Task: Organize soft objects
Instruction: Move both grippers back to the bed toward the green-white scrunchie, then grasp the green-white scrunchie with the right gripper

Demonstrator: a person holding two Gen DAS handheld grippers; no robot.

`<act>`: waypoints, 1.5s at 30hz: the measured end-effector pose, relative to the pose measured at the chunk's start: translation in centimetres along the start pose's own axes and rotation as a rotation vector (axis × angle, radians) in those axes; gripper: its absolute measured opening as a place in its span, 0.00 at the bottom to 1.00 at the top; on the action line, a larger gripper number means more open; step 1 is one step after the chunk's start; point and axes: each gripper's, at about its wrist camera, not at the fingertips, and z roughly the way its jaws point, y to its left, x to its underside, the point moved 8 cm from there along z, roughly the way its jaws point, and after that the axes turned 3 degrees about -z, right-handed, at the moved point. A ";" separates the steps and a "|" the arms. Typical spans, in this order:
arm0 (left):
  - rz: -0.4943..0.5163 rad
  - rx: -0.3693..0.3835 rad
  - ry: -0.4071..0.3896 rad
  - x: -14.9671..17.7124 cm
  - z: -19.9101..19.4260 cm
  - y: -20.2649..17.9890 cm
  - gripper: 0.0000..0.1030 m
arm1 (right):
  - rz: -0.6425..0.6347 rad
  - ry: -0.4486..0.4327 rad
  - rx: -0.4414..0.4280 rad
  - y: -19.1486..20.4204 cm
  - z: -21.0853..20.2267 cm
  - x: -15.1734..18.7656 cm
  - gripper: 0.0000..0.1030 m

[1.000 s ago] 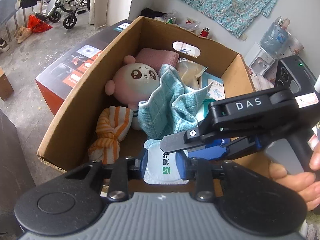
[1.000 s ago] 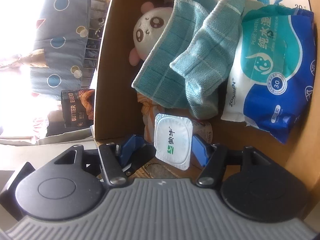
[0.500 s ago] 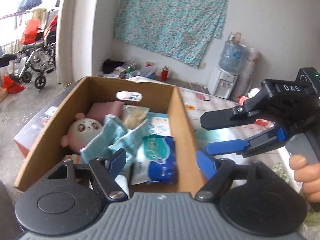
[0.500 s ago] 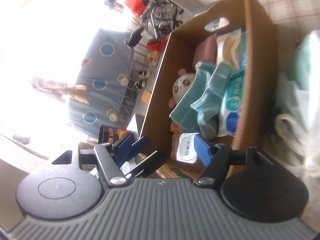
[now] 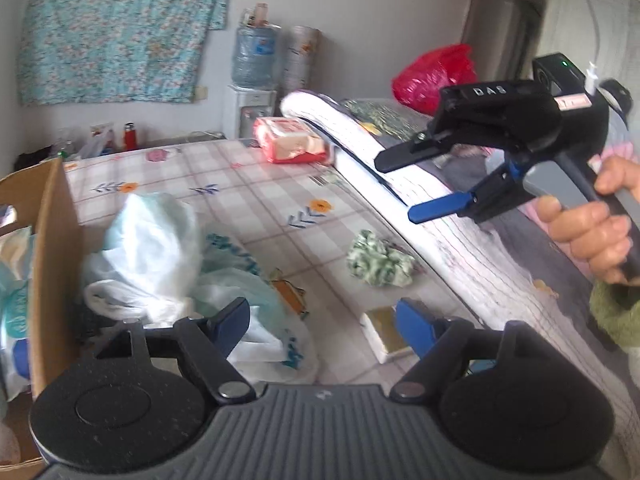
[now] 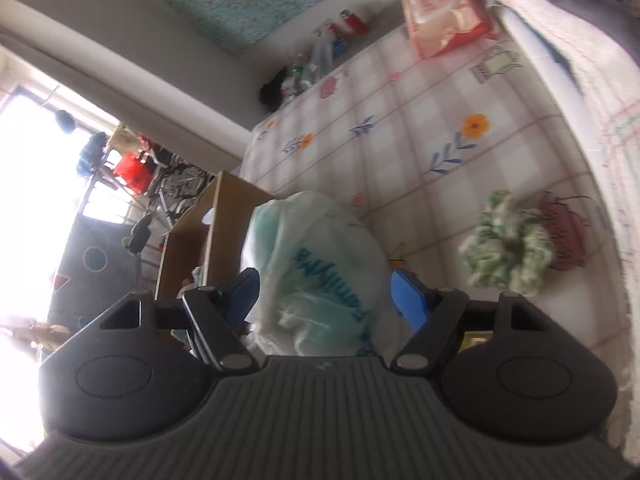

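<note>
Both grippers empty: left gripper (image 5: 322, 320) spread wide, right gripper (image 5: 404, 186) opening. Beside the box (image 5: 54, 248) lies the bag (image 5: 148, 248); the scrunchie (image 5: 378, 258) sits further out. Best approach: drop low, straddle the bag's bunched top, then squeeze.

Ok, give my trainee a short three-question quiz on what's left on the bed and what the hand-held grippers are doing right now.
1. True or false: the left hand-held gripper is clamped on the white plastic bag.
2. Which soft item lies alone on the checked sheet, between the bag and the folded quilt? A) pink plush B) green scrunchie C) striped sock
3. Fill in: the cardboard box stands directly beside the ____.

Key
1. False: its jaws are apart with nothing between them. The right hand-held gripper is also empty, jaws opening.
2. B
3. white plastic bag
</note>
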 end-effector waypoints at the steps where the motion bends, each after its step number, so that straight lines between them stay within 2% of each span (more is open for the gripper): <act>1: 0.027 0.017 0.013 0.5 1.0 -1.0 0.79 | 0.015 -0.002 0.019 -1.4 -0.3 0.3 0.72; 6: 0.100 0.032 0.083 3.1 5.4 -3.9 0.79 | 0.071 0.000 0.081 -6.1 -0.8 0.4 0.72; 10: 0.149 0.021 0.097 4.2 7.6 -5.5 0.79 | 0.078 0.035 0.114 -8.1 0.9 -0.5 0.73; 13: 0.189 0.015 0.110 4.6 9.0 -6.7 0.79 | 0.062 0.056 0.170 -9.4 2.3 -1.4 0.74; 19: 0.220 -0.003 0.135 5.0 11.5 -7.4 0.80 | 0.029 0.102 0.249 -11.9 5.3 -2.3 0.75; 24: 0.290 0.002 0.140 5.4 12.6 -8.2 0.81 | 0.004 0.172 0.261 -12.6 7.2 -1.7 0.75; 30: 0.331 0.018 0.155 5.7 13.7 -8.8 0.80 | -0.025 0.171 0.239 -12.3 7.6 -1.5 0.73; 31: 0.333 0.015 0.160 5.8 13.9 -8.8 0.80 | -0.026 0.167 0.235 -12.4 7.6 -1.5 0.71; 33: 0.325 0.016 0.171 5.8 14.2 -8.7 0.80 | -0.042 0.161 0.244 -12.5 7.5 -1.4 0.59; 35: 0.310 0.023 0.176 5.7 14.3 -8.6 0.80 | -0.043 0.156 0.242 -12.9 7.3 -1.4 0.39; 36: 0.304 0.026 0.178 5.7 14.4 -8.6 0.79 | -0.035 0.155 0.238 -13.1 7.3 -1.4 0.34; 37: 0.299 0.028 0.178 5.7 14.4 -8.5 0.78 | -0.027 0.153 0.239 -13.4 7.3 -1.4 0.23; 38: 0.296 0.031 0.177 5.7 14.4 -8.5 0.77 | -0.016 0.150 0.233 -13.8 7.2 -1.4 0.18; 40: 0.291 0.036 0.174 5.7 14.3 -8.4 0.73 | 0.012 0.142 0.211 -14.2 7.1 -1.4 0.14; 45: 0.275 0.050 0.170 5.5 14.1 -8.4 0.53 | 0.073 0.108 0.161 -14.5 6.4 -1.1 0.11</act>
